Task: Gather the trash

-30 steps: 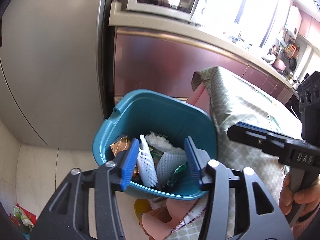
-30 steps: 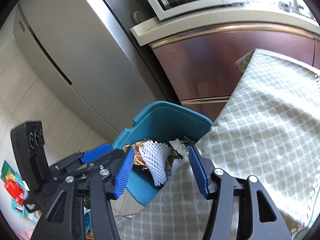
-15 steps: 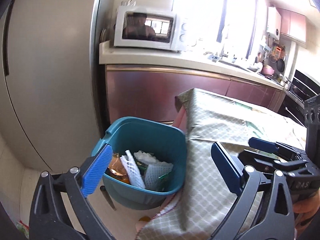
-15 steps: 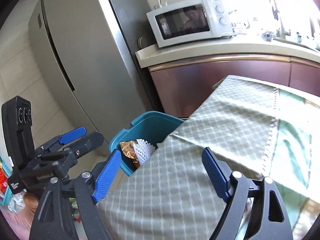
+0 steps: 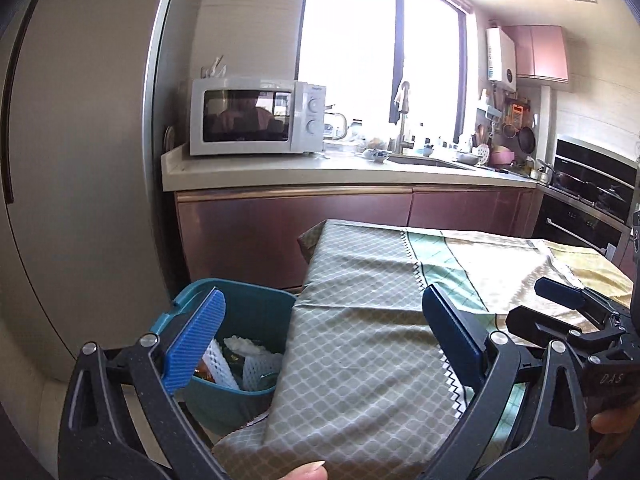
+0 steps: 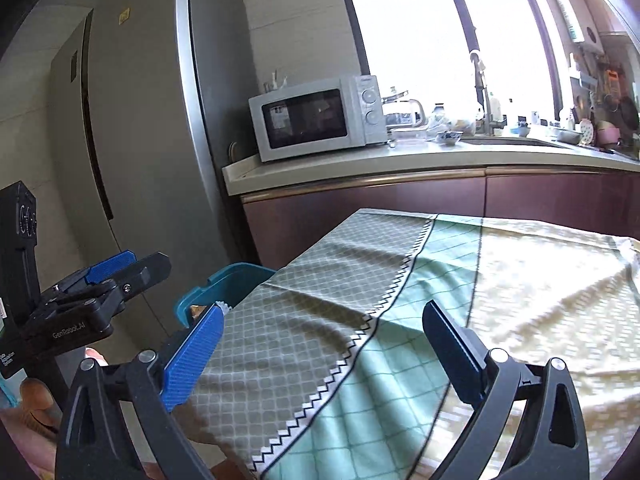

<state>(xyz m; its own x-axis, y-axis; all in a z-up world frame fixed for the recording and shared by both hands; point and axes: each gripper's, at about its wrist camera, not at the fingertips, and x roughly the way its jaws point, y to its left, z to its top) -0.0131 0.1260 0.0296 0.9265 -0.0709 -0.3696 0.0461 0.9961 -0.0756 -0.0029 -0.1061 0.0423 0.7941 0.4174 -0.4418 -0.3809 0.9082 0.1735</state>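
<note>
Nearest the left wrist camera, the left gripper (image 5: 324, 332) is seen with its jaws spread wide and nothing between them. The right gripper (image 6: 324, 340) is likewise spread wide and empty; its jaws have just been opening, and no item is caught between the pads in either view. Each gripper is carried by a hand, of which only parts are visible at the frame edges.

Just beyond both grippers lies the table, covered by a checked tablecloth (image 5: 360, 320) that hangs over the near corner. No loose trash is seen on the visible part of the cloth.

The trash bin (image 5: 256, 312), a teal tub, stands on the floor beside the table's left edge, partly hidden by the hanging cloth. White foam netting (image 5: 218, 364), crumpled wrappers and other scraps are seen inside it.

Behind the bin stand the refrigerator (image 6: 152, 140) and the counter (image 5: 320, 172) with a microwave (image 5: 256, 122); the sink lies farther right of the bin.

Risks are judged as follows. The hanging cloth could be snagged by a jaw passing near the bin and dragged. The bin could be knocked and its contents spilled. Remaining trash may lie outside both views and be missed.
</note>
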